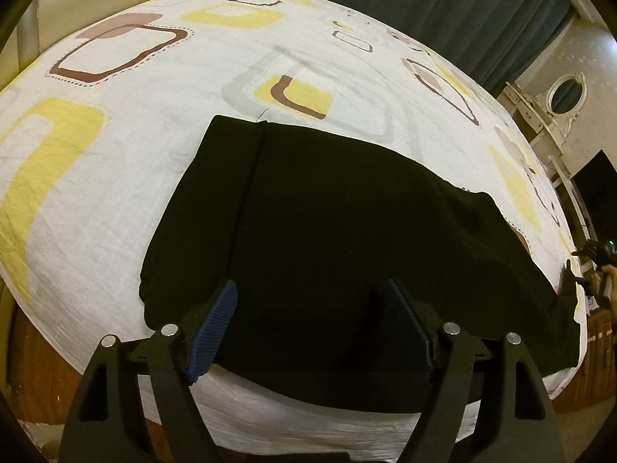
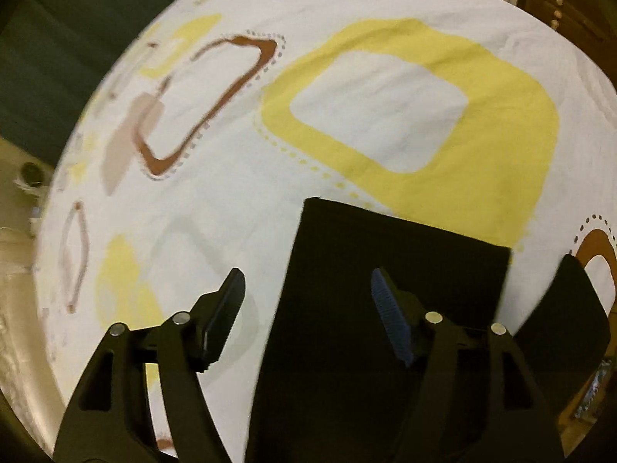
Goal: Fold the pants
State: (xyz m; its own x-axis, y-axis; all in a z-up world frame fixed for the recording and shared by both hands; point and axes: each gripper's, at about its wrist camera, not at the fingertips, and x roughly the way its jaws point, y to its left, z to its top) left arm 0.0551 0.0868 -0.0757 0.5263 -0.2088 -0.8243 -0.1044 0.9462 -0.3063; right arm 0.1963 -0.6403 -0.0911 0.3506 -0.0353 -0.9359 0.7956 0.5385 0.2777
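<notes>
Here I am over a bed, with a gripper in each hand. The black pants lie flat on the white bed sheet, which has yellow and brown square shapes on it. The pants sit near the front edge of the bed, and a bit of them hangs over that edge on the right side.

My left gripper points down at the pants. Its two fingers stand wide apart. Nothing is squeezed between them. One finger has a blue ribbed pad that I can see well. The other pad is dark and sits in front of the black cloth, so it is hard to pick out. I cannot tell if the tips touch the cloth.

My right gripper is over a straight, square end of the pants. Its fingers are wide apart too, and they hold nothing. The left finger hangs over bare sheet. The right finger hangs over the black cloth. This picture is a bit blurry, mostly at the edges.

The pants are so dark that I cannot see folds or seams well. I see just one faint line near their left side. At the right edge of the right view, a second black piece shows, but it is cut off. A dark green curtain hangs behind the bed.
</notes>
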